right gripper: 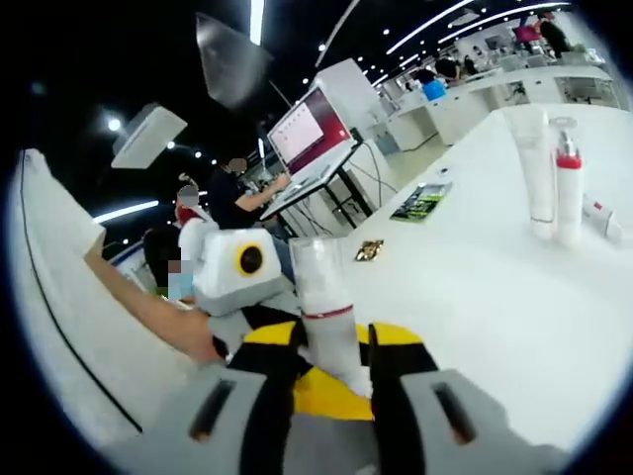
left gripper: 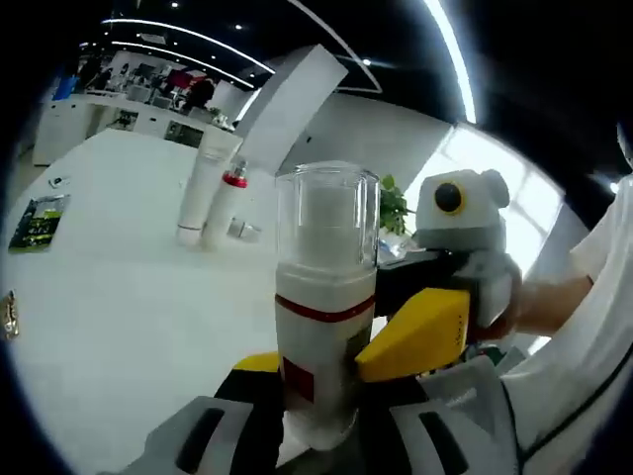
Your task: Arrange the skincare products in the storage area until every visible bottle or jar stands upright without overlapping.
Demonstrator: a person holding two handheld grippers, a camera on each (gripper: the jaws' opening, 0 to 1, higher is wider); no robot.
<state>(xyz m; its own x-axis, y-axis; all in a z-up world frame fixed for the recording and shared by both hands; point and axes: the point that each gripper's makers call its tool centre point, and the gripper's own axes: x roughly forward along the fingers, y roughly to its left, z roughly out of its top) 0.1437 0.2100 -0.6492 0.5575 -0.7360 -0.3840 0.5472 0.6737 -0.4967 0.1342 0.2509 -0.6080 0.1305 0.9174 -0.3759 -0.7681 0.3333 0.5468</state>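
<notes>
A white bottle [left gripper: 324,307] with a clear cap and a red band stands upright between the black jaws of my left gripper [left gripper: 318,421], which is shut on its base. My right gripper [left gripper: 336,354] reaches in from the right, its yellow tips pressed against both sides of the same bottle [right gripper: 326,307]. Seen from the right gripper [right gripper: 331,401], the bottle rises between the jaws, with the left gripper [right gripper: 331,341] just behind it. Farther along the white table [left gripper: 119,297] a white tube [left gripper: 203,188] and a red-collared pump bottle [left gripper: 229,203] stand upright. A small item [left gripper: 244,231] lies beside them.
A green-and-black booklet [right gripper: 422,201] and a small gold object [right gripper: 370,249] lie on the table [right gripper: 495,297], away from the tube [right gripper: 534,168] and pump bottle [right gripper: 567,178]. A person's sleeve and hand [left gripper: 539,302] hold the right gripper. People work at a laptop behind.
</notes>
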